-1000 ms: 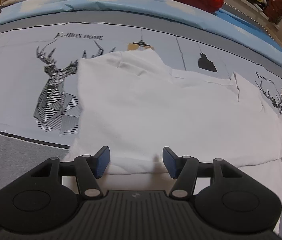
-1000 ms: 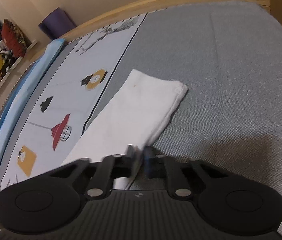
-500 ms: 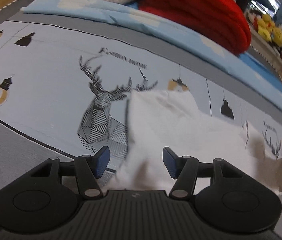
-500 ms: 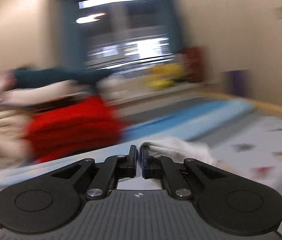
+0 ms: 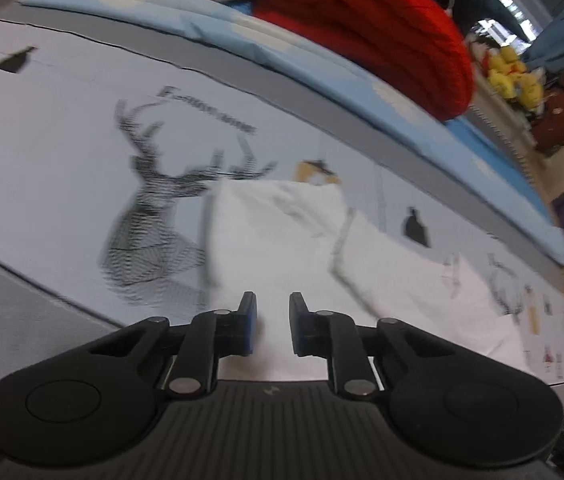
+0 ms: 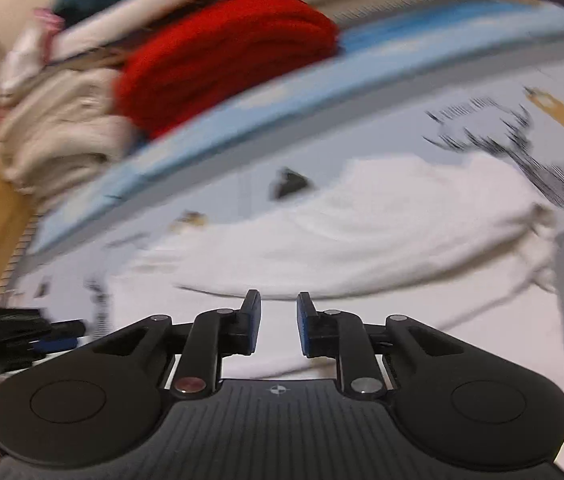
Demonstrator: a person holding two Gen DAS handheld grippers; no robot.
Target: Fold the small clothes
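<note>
My left gripper (image 5: 269,322) was closing over the white garment (image 5: 282,248), nothing pinched yet; my right gripper (image 6: 277,322) was opening, empty. I judged a firm near-edge pinch toward six o'clock best.

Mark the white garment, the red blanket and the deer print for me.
white garment (image 5: 282,240): left wrist view, middle of the folded cloth.
red blanket (image 5: 366,20): left wrist view, top of the roll.
deer print (image 5: 153,216): left wrist view, the neck.
</note>
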